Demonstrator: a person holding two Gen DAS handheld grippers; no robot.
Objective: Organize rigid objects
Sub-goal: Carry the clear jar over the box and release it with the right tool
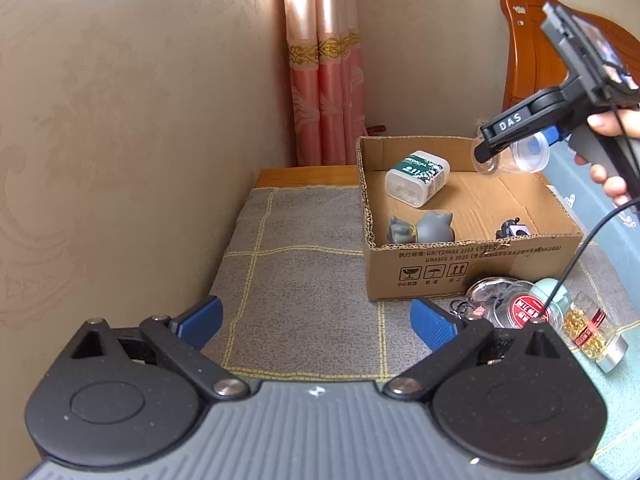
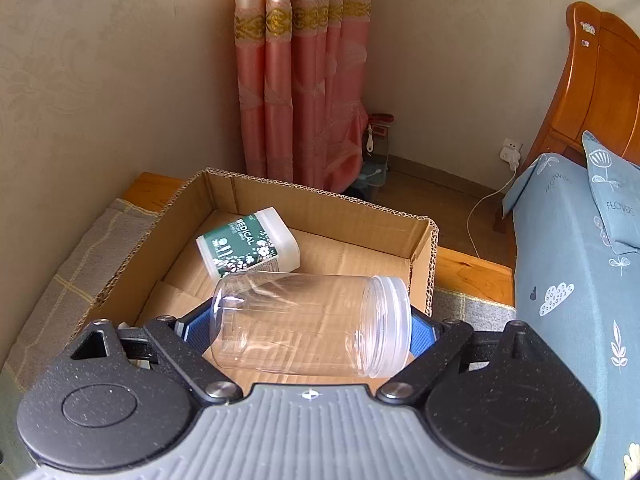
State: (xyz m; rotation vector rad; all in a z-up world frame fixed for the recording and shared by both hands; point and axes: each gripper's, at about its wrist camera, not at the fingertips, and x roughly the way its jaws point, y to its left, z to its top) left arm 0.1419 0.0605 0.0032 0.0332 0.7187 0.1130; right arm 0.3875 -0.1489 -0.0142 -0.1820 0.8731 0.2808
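Note:
My right gripper (image 2: 308, 328) is shut on a clear plastic jar (image 2: 312, 320), which lies sideways between the blue pads, base to the left and threaded mouth to the right. It hangs over the open cardboard box (image 2: 320, 208). In the left wrist view the same jar (image 1: 524, 158) and right gripper (image 1: 516, 148) hover above the box's (image 1: 440, 264) far right corner. Inside the box lie a white and green medical container (image 1: 416, 178), a grey cat figure (image 1: 424, 228) and a small dark object (image 1: 514, 230). My left gripper (image 1: 316, 320) stands open and empty over the grey checked cloth (image 1: 296, 264).
Loose items lie right of the box front: a red-lidded jar (image 1: 528, 310), a glass bottle of gold capsules (image 1: 592, 328), a round metal piece (image 1: 492, 288) and key rings. A beige wall closes the left side. A blue-sheeted bed (image 2: 580, 280) and pink curtain (image 2: 300, 100) stand beyond.

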